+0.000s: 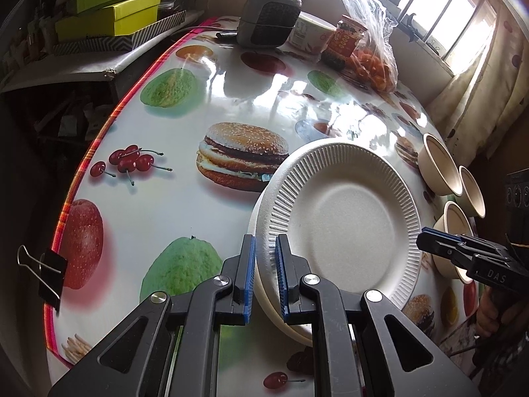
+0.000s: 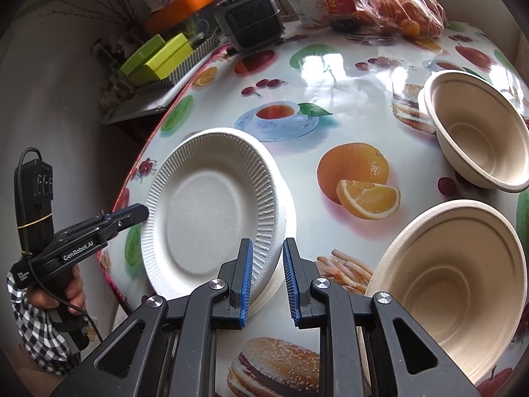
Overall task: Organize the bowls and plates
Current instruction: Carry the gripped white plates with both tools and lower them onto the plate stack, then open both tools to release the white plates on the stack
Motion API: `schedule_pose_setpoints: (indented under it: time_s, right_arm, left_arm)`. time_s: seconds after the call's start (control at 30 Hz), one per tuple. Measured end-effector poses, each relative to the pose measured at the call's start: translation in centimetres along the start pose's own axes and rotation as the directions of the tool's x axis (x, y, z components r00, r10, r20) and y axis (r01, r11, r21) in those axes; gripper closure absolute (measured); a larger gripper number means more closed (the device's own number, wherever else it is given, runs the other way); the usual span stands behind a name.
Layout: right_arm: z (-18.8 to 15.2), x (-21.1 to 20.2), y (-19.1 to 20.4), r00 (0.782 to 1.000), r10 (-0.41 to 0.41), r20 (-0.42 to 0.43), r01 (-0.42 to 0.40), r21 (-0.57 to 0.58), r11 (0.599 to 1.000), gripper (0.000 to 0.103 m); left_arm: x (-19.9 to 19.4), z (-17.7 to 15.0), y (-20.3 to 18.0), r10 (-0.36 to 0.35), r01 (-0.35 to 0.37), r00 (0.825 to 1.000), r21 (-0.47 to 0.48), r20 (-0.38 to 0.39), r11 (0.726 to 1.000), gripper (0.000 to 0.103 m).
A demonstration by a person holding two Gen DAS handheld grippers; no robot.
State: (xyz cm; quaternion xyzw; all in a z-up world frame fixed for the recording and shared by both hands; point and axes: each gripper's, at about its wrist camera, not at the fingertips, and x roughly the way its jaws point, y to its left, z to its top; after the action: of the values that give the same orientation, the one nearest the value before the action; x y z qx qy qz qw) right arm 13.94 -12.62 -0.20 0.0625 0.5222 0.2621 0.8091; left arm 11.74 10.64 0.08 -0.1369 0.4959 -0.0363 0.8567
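Sunlit from a barred window, the round table wears a glossy cloth printed with fruit and burgers. White ribbed plates sit stacked on it near its front edge, the top one tilted. The left gripper pinches that stack's rim between narrow blue pads. The right gripper straddles the opposite rim, its fingers slightly apart; whether they press is unclear. Right of the plates stand beige bowls, well apart. Beyond the plates, at the table's far edge, sit a small grey heater, a jar and a bag of oranges.
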Motion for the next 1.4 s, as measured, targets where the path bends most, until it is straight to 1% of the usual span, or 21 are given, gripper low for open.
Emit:
schedule_pose_setpoints:
  time_s: [0.47, 1.13, 1.3, 1.4]
  right_arm:
    - [-0.25, 0.65, 0.14, 1.000, -0.016, -0.013, 0.016, 0.002, 1.000, 0.083]
    - [-0.46, 0.85, 0.20, 0.999, -0.033, -0.011, 0.033, -0.016, 0.999, 0.083]
    - [-0.41, 0.89, 0.30, 0.999, -0.036, -0.008, 0.036, -0.021, 0.999, 0.081]
    - [-0.41, 0.82, 0.36, 0.999, -0.040, -0.004, 0.039, -0.022, 0.999, 0.075]
  left_arm:
    - [0.49, -0.35, 0.23, 0.000, 0.000, 1.000, -0.004, -0.017, 1.000, 0.090]
    - [0.63, -0.33, 0.47, -0.009, 0.009, 1.000, -0.017, -0.013, 1.000, 0.090]
    - [0.62, -0.37, 0.53, -0.011, 0.011, 1.000, -0.020, -0.013, 1.000, 0.090]
    - [0.60, -0.43, 0.51, -0.011, 0.011, 1.000, -0.017, -0.010, 1.000, 0.090]
